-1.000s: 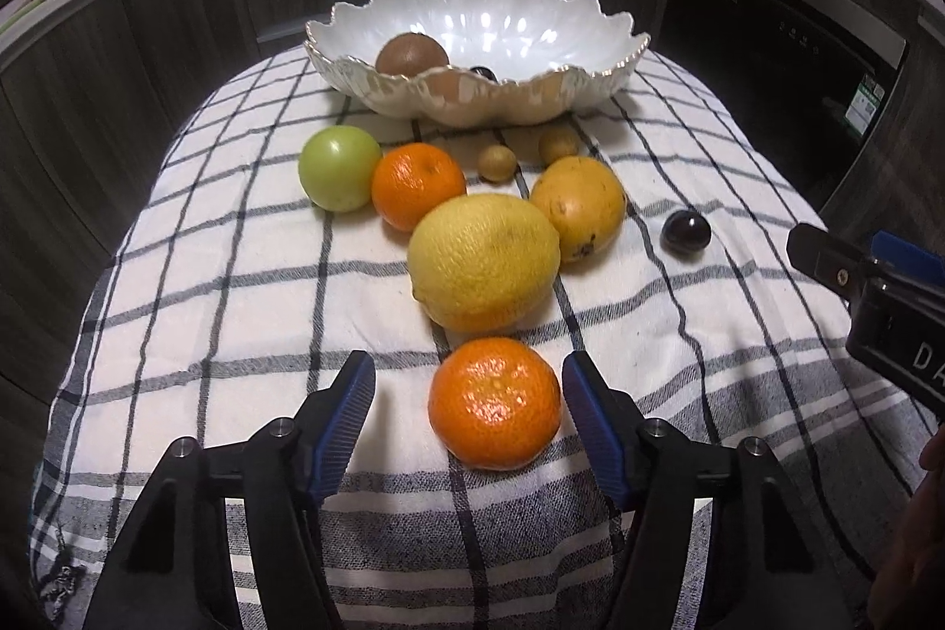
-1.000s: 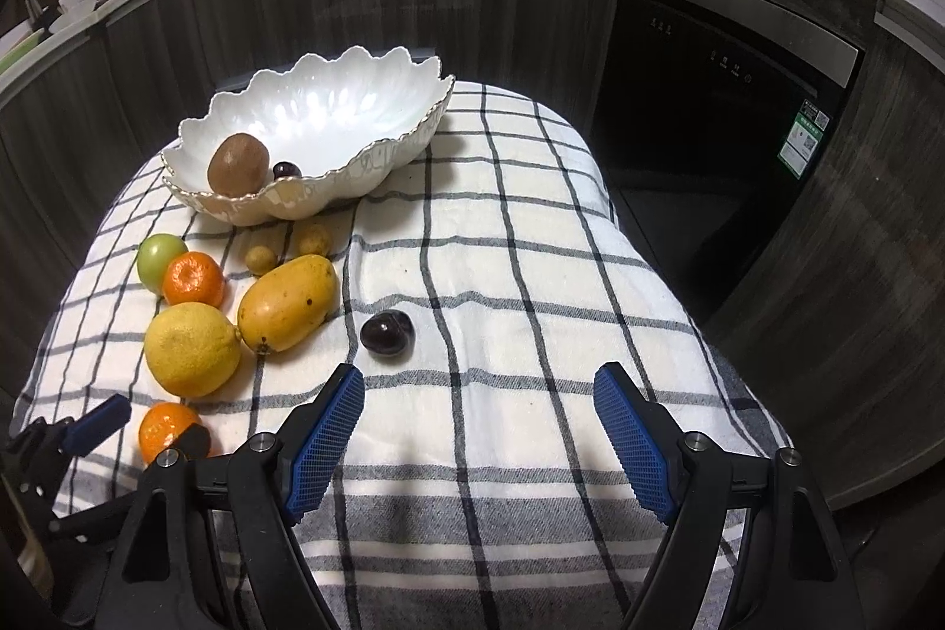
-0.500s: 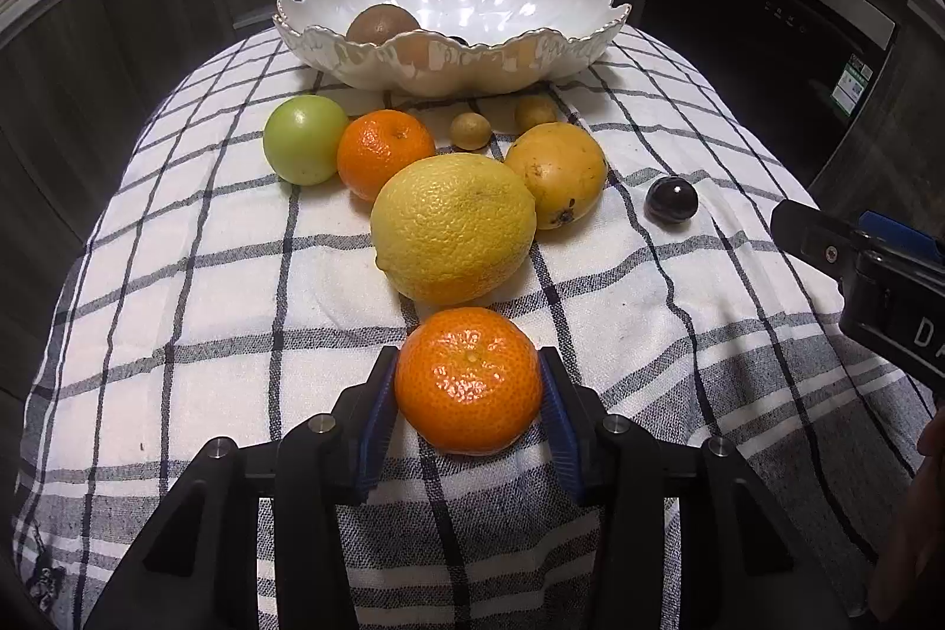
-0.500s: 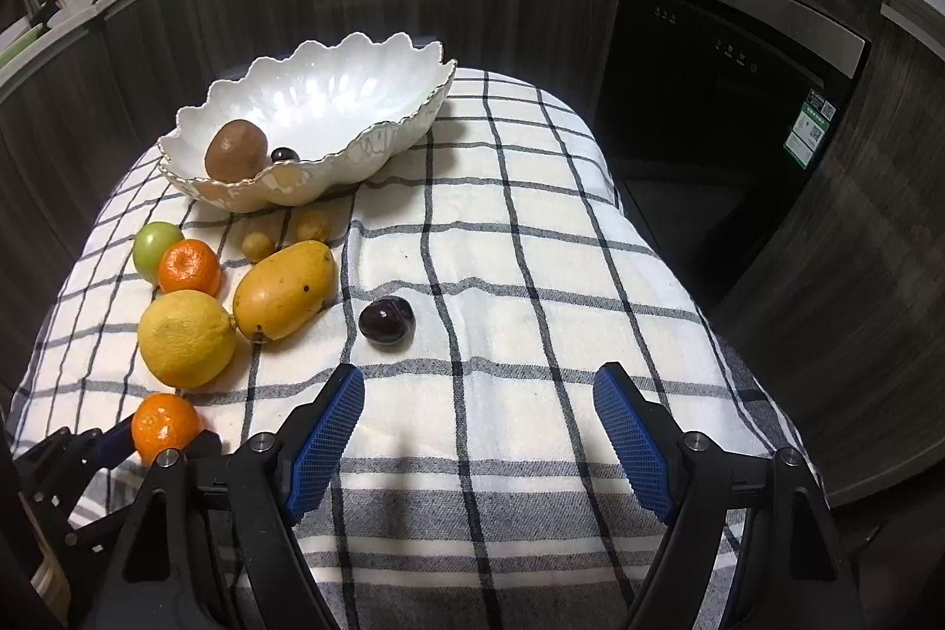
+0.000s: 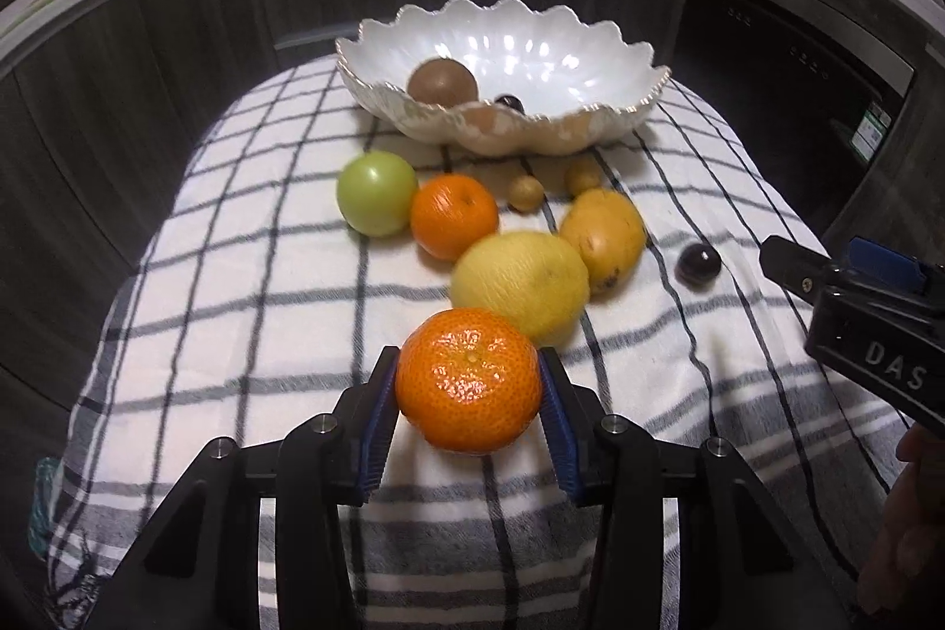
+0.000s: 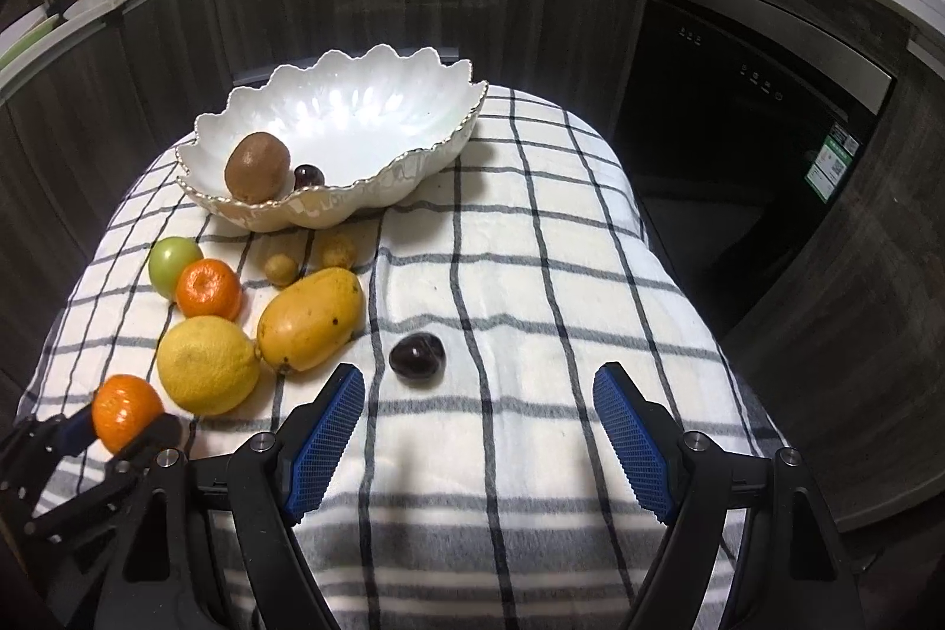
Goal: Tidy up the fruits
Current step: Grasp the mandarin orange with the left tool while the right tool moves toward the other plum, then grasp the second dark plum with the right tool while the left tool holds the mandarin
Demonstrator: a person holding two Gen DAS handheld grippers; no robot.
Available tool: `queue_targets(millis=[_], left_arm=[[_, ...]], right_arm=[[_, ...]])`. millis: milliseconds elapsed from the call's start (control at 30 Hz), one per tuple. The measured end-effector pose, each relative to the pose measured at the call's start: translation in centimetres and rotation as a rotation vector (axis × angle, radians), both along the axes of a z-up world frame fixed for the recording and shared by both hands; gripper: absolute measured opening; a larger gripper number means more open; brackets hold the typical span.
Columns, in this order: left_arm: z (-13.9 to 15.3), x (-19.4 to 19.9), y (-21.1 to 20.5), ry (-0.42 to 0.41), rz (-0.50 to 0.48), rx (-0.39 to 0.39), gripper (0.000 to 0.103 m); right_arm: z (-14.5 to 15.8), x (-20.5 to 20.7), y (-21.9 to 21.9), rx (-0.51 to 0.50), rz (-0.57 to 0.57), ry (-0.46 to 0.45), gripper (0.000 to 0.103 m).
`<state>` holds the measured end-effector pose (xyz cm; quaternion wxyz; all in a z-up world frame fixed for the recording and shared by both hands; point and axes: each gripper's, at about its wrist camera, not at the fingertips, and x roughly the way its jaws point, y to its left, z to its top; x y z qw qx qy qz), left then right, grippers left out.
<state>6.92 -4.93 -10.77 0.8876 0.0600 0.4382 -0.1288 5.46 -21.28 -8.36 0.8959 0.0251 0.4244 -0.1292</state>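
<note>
The left gripper [image 5: 468,397] had just squeezed shut on the near orange [image 5: 468,381] and lifted it. The bowl [image 5: 596,122] looked next. The right gripper [image 6: 478,429] stayed wide open, holding nothing.

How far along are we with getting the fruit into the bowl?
Early. Done: only a kiwi and a dark plum lie in the white bowl. In hand: the left gripper has just closed on a tangerine. The right gripper is open and empty. Left on the cloth: green apple, second tangerine, lemon, mango, two small yellow fruits, another plum.
</note>
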Motion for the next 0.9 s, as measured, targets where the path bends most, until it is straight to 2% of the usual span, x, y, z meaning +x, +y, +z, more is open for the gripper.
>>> queue_targets(millis=[133,367,900], left_arm=[[0.3,0.9,0.4,-0.011,0.026,0.004,0.044],[0.5,2.5,1.3,-0.029,0.067,0.008,0.044],[0.0,3.9,1.4,-0.022,0.086,0.002,0.044]], right_arm=[[-0.6,1.4,0.2,0.0,0.026,0.005,0.079],[-2.4,3.8,0.9,0.018,0.067,0.045,0.058],[-5.1,5.6,0.7,0.057,0.075,0.118,0.041]])
